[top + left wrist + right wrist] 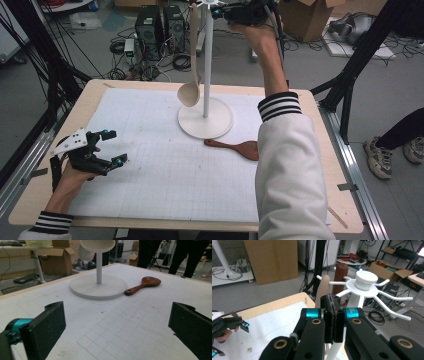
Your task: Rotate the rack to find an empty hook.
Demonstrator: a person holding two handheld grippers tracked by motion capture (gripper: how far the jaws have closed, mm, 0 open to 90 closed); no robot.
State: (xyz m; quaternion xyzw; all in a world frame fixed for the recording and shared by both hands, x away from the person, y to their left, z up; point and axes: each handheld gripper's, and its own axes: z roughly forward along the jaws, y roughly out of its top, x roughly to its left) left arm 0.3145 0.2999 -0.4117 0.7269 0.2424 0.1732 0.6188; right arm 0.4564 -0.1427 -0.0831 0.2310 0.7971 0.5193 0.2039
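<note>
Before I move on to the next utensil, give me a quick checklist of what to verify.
1. Pale spoon hanging on the white rack: ok, it hangs beside the pole.
2. Right claw free of the spoon: ok, jaws shut, nothing between them.
3. Spoon's handle top seated on a peg: cannot tell.
4. Brown wooden spoon within reach: ok, flat on the mat by the rack's base.
5. Left claw ready: ok, jaws open, low over the mat.
6. Free pegs on the rack: ok, several are bare.
</note>
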